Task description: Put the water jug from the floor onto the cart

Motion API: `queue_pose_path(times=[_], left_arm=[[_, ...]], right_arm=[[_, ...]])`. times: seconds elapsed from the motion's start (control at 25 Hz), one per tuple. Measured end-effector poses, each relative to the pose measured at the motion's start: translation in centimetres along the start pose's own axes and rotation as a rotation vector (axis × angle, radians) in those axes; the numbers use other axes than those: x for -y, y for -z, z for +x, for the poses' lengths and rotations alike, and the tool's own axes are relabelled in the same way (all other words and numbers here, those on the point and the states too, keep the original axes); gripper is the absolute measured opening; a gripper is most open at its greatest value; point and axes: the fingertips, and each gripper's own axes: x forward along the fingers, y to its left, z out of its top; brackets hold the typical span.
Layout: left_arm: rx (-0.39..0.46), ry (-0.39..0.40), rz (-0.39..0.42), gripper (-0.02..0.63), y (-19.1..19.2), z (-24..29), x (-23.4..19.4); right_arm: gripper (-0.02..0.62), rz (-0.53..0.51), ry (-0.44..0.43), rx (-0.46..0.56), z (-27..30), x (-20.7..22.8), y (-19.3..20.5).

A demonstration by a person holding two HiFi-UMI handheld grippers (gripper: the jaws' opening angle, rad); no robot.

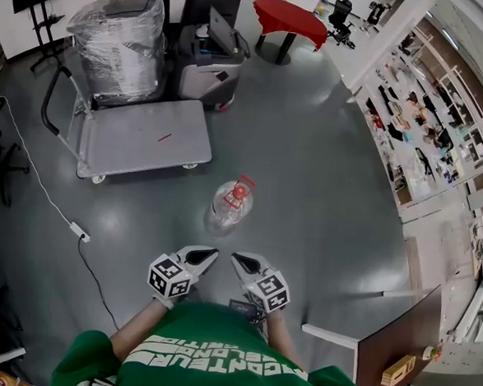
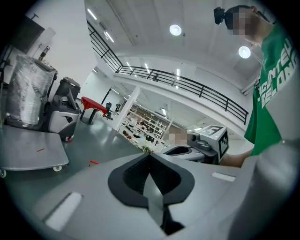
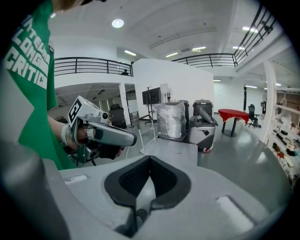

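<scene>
While the water jug (image 1: pixel 231 204) stands upright on the floor (image 1: pixel 325 177), the cart (image 1: pixel 142 136) stands near it, farther off to the left. The left tool (image 1: pixel 207 255) and the right tool (image 1: pixel 240 260) hang side by side just short of the water jug, each with its jaws together and empty.

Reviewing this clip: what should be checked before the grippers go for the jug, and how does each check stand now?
1. Water jug on floor, ahead of both grippers: ok.
2. Left gripper open for grasp: not ok, shut, empty.
3. Right gripper open: not ok, shut, empty.
4. Cart deck has bare room: ok.
5. Power strip off jug-to-cart path: ok.
</scene>
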Motion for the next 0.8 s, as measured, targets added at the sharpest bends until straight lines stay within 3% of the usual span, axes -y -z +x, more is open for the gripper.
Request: queue_pose_path(times=[0.36, 0.8], left_arm=[[0.008, -0.033, -0.029, 0.009, -2.2, -2.3, -5.2], [0.024, -0.066, -0.045, 0.009, -3.3, -4.7, -9.4]], right_arm=[[-0.008, -0.028, -0.028, -0.031, 5.3, -1.5, -2.3], [-0.008, -0.029, -0.077, -0.078, 9.4, -3.3, -2.4]])
